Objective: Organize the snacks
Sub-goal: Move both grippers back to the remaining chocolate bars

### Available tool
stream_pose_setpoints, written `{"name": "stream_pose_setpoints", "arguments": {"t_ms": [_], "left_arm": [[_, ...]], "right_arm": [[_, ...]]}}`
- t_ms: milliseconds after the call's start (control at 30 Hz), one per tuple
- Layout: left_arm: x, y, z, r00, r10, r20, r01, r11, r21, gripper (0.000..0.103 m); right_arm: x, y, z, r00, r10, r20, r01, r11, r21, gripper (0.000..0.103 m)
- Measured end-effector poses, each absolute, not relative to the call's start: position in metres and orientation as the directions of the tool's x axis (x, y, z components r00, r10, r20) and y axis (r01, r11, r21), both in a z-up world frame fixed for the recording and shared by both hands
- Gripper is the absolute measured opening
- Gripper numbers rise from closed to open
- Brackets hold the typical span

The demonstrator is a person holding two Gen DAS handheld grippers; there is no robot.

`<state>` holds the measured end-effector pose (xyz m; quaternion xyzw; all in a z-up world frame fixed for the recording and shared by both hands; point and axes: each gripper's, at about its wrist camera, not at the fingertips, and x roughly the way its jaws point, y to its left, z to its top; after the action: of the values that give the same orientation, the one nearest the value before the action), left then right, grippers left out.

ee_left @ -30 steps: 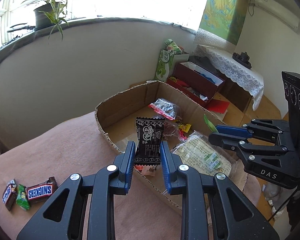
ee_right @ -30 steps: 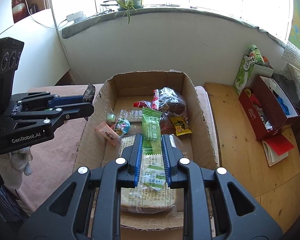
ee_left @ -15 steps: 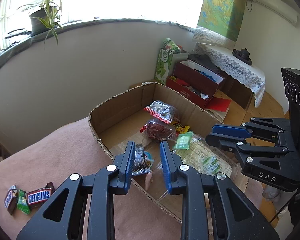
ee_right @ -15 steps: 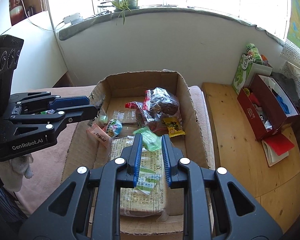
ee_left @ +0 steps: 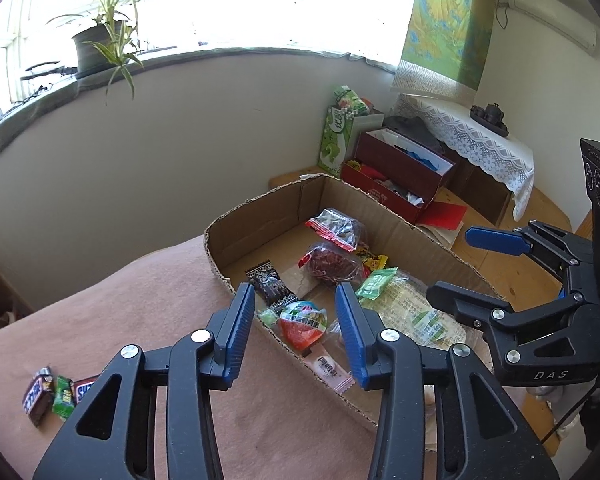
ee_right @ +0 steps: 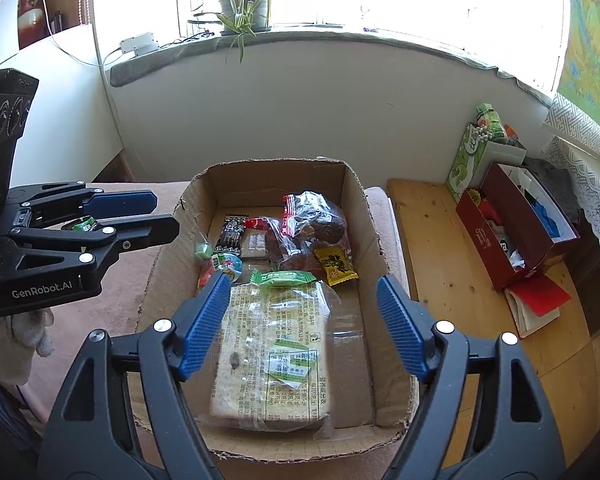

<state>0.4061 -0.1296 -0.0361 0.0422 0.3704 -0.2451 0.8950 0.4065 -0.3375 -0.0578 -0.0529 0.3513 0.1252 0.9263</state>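
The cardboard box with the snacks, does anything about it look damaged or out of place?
The brown cardboard box has ragged, torn rims. Three small candy bars lie outside it on the pink cloth, away from the other snacks. Both grippers hang open, holding nothing.

You are working in a lived-in home, a sunny room. At twelve o'clock a potted spider plant (ee_right: pixel 242 10) sits on the window ledge (ee_right: pixel 300 42). At two o'clock a landscape scroll (ee_left: pixel 446 20) hangs above a lace-covered side table (ee_left: pixel 472 140). An air conditioner (ee_left: pixel 552 8) is mounted high on the wall, and the floor (ee_right: pixel 440 264) is bare wooden boards.
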Motion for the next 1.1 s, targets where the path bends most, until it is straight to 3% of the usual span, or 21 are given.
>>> {"name": "stream_pose_setpoints", "arguments": {"t_ms": [333, 567, 1100], "left_arm": [[0.391, -0.101, -0.032, 0.636, -0.381, -0.671, 0.444, 0.892, -0.085, 0.045], [0.384, -0.062, -0.028, 0.660, -0.354, -0.662, 0.393, 0.914, -0.097, 0.046], [0.390, 0.089, -0.041, 0.699, -0.254, -0.668, 0.125, 0.964, -0.236, 0.046]], "right_arm": [[0.386, -0.315, -0.037, 0.771, 0.152, -0.619, -0.267, 0.959, -0.097, 0.093], [0.374, -0.290, -0.028, 0.775, 0.183, -0.605, -0.315, 0.941, -0.120, 0.094], [0.387, -0.215, -0.020, 0.668, 0.394, -0.631, -0.501, 0.865, 0.010, 0.094]]}}
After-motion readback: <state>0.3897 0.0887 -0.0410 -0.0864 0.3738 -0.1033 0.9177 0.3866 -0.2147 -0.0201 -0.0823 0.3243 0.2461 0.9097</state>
